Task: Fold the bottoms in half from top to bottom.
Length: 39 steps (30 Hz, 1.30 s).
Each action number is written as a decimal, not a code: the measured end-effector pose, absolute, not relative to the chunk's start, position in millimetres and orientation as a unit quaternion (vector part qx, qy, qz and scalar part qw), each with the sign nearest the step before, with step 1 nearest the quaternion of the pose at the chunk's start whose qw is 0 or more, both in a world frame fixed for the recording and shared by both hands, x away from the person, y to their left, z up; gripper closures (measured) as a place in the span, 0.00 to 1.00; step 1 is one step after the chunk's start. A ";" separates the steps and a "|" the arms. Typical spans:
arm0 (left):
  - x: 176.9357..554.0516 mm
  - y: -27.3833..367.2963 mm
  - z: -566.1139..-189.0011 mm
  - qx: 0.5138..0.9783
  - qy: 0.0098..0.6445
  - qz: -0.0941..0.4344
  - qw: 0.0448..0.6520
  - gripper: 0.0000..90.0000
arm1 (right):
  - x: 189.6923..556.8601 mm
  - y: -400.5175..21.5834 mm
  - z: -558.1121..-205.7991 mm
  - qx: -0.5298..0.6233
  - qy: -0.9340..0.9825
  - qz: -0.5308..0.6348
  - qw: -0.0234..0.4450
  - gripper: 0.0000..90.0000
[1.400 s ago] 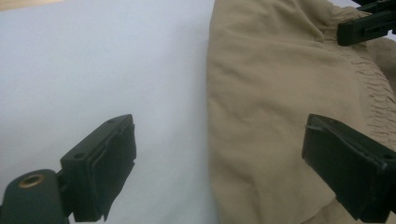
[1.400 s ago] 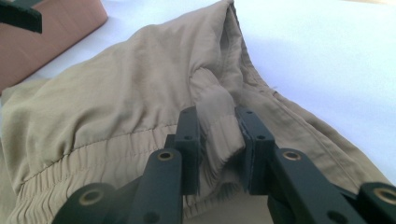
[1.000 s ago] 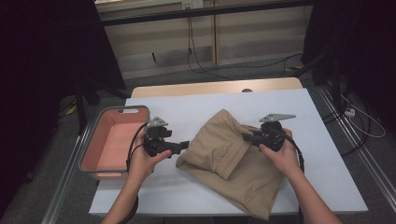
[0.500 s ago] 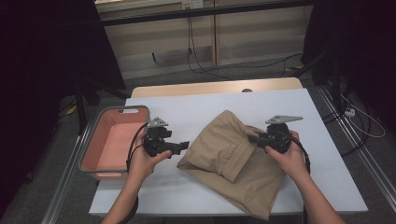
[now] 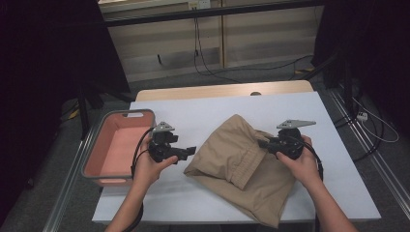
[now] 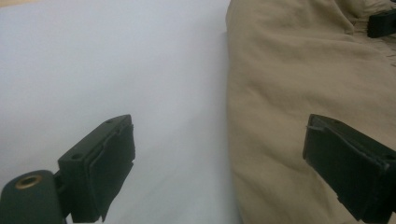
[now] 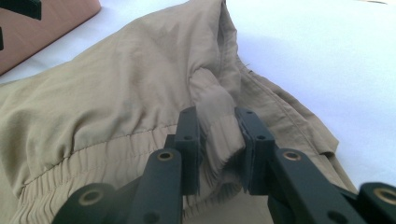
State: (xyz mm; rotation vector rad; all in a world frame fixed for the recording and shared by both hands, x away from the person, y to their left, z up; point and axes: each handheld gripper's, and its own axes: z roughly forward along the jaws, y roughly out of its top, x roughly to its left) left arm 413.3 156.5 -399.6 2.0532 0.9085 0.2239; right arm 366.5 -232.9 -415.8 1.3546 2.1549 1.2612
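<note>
Khaki cloth garment w/ elastic waistband [image 5: 241, 162], crumpled, lies mid white tabletop [image 5: 203, 113], right of the pink plastic bin [image 5: 116, 145]. Right hand-held gripper [image 7: 217, 140] is pinched narrow on a bunched fold of the waistband, cloth squeezed between both pads. Left hand-held gripper [image 6: 219, 158] stands wide, nothing in it, one jaw over bare tabletop, other over the garment's near edge. Judgement: step = spreading/folding. Do it well by closing left on the edge hem, single layer, then pulling both apart evenly, low to the surface. Risk: bunched grip slips.
</note>
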 end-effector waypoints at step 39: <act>412.7 155.3 -399.9 0.823 0.362 0.087 0.429 0.10 | 356.2 -247.9 -413.5 0.471 0.751 0.435 0.159 0.81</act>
